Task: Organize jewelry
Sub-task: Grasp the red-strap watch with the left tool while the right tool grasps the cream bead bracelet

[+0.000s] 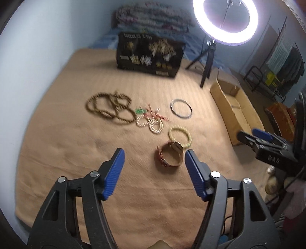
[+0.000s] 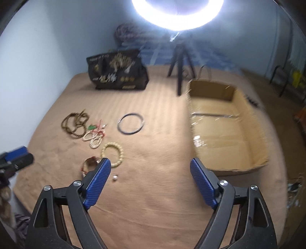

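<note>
Jewelry lies spread on the tan bed cover [image 1: 95, 172]: brown bead strands [image 1: 109, 108], cream beads [image 1: 151, 122], a thin metal bangle [image 2: 131, 124], a pale bead bracelet [image 2: 112, 154] and a wide red-edged bangle [image 1: 170, 156]. My left tongs [image 1: 155, 157] and right tongs [image 2: 150, 168] both gape wide, holding nothing. A cardboard box [image 2: 254, 134] sits at right.

Motion blur smears the black bag [image 1: 150, 54], its print unreadable. The right gripper's finger [image 2: 98, 181] covers part of the red bangle [image 2: 89, 164]. The frame top cuts off the ring light [image 2: 177, 13].
</note>
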The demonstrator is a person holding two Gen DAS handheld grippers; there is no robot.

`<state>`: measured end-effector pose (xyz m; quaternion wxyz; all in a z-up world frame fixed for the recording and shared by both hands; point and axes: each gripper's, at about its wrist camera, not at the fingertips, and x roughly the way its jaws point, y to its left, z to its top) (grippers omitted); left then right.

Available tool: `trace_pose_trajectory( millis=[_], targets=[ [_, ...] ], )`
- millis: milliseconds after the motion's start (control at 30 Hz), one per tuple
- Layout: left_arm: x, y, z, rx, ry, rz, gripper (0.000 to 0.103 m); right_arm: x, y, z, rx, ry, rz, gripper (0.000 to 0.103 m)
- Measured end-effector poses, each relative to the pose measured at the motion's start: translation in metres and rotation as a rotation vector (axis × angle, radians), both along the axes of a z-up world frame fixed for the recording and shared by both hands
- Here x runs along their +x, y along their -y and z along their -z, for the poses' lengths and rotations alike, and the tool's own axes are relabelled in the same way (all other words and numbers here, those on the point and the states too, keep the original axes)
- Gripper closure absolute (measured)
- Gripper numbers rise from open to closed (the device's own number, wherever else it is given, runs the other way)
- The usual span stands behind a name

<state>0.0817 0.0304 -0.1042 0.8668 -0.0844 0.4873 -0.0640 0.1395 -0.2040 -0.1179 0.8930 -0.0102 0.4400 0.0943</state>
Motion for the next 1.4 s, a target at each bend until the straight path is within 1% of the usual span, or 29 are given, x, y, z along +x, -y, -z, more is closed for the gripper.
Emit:
trace_pose_trajectory(
  millis=[67, 133, 200, 267, 400, 500, 600, 700, 800, 900, 1000, 1033, 1100, 1167, 1267, 1400],
  targets=[
    [0.006, 0.006, 0.009, -0.008, -0.036, 0.019, 0.040, 0.010, -0.008, 0.010, 0.018, -0.045, -0.037, 0.024],
    [0.014, 0.013, 0.021, -0.015, -0.082, 0.051, 0.048, 0.017, -0.015, 0.017, 0.009, -0.077, -0.066, 0.027],
    [0.022, 0.016, 0.029, -0.021, -0.117, 0.068, 0.052, 0.024, -0.022, 0.023, 0.002, -0.098, -0.100, 0.029],
    [0.028, 0.015, 0.039, -0.035, -0.150, 0.062, 0.052, 0.030, -0.030, 0.030, -0.003, -0.116, -0.131, 0.030],
    [0.039, 0.017, 0.056, -0.044, -0.201, 0.066, 0.057, 0.045, -0.038, 0.045, -0.008, -0.162, -0.162, 0.038],
    [0.046, 0.021, 0.066, -0.030, -0.213, 0.079, 0.063, 0.053, -0.038, 0.055, 0.013, -0.204, -0.165, 0.043],
    [0.051, 0.023, 0.074, -0.019, -0.218, 0.088, 0.063, 0.061, -0.037, 0.067, 0.033, -0.243, -0.161, 0.050],
    [0.055, 0.024, 0.080, -0.015, -0.221, 0.085, 0.064, 0.067, -0.038, 0.077, 0.048, -0.271, -0.161, 0.053],
    [0.060, 0.026, 0.086, -0.021, -0.233, 0.089, 0.064, 0.072, -0.039, 0.084, 0.060, -0.291, -0.166, 0.057],
    [0.064, 0.028, 0.093, -0.017, -0.247, 0.098, 0.068, 0.076, -0.042, 0.089, 0.067, -0.303, -0.172, 0.059],
    [0.065, 0.029, 0.099, -0.013, -0.259, 0.104, 0.070, 0.079, -0.046, 0.093, 0.076, -0.315, -0.182, 0.065],
    [0.065, 0.030, 0.100, -0.011, -0.261, 0.106, 0.074, 0.080, -0.049, 0.095, 0.076, -0.321, -0.188, 0.067],
    [0.066, 0.029, 0.103, -0.010, -0.269, 0.108, 0.077, 0.081, -0.053, 0.099, 0.062, -0.325, -0.200, 0.069],
    [0.066, 0.028, 0.106, -0.016, -0.276, 0.106, 0.077, 0.081, -0.058, 0.101, 0.040, -0.322, -0.211, 0.069],
    [0.067, 0.026, 0.111, -0.032, -0.289, 0.101, 0.081, 0.083, -0.063, 0.104, 0.023, -0.319, -0.210, 0.070],
    [0.069, 0.024, 0.112, -0.038, -0.291, 0.101, 0.088, 0.085, -0.068, 0.106, -0.011, -0.305, -0.213, 0.076]
  ],
)
